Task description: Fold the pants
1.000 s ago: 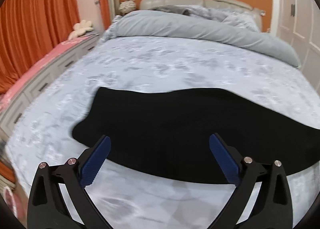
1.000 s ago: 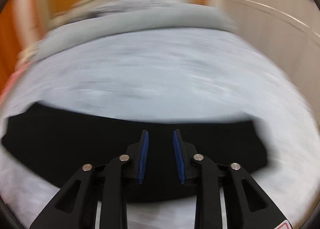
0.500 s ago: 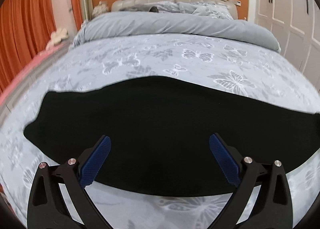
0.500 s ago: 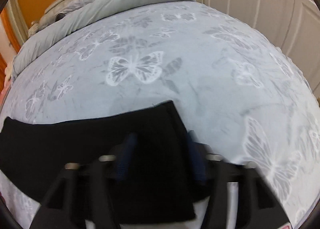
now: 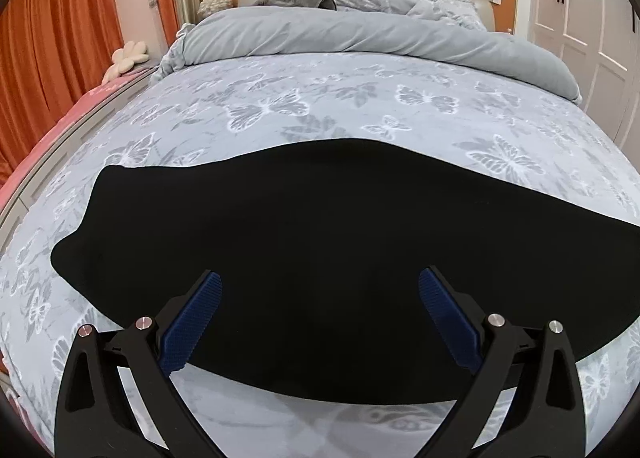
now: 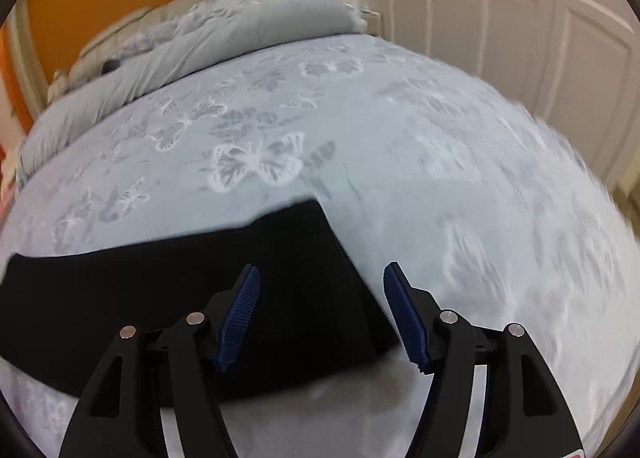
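we see a big bed (image 5: 360,106) with a pale cover full of butterflies. a grey blanket (image 5: 360,34) is bunched up at the far end, near the headboard. orange curtains (image 5: 60,38) hang on one side and white doors (image 6: 500,18) stand on the other.

the black pants (image 5: 320,250) lie flat on the bed, close to us. they make one long dark band from side to side. it looks like the two legs are already laid one on top of the other, but the cloth is so dark that we cannot be sure. in the right view one short end of the pants (image 6: 304,258) stops in a neat straight edge on the cover.

our left claw (image 5: 320,310) is spread wide and has nothing in it. it hangs over the near edge of the pants. our right claw (image 6: 320,310) is also apart and has nothing in it. it hangs over that short end, with one finger over the cloth and the other over the cover.

we think the job is about half done. the long band is not yet folded short. next we would pinch that end and bring it over to the other end.
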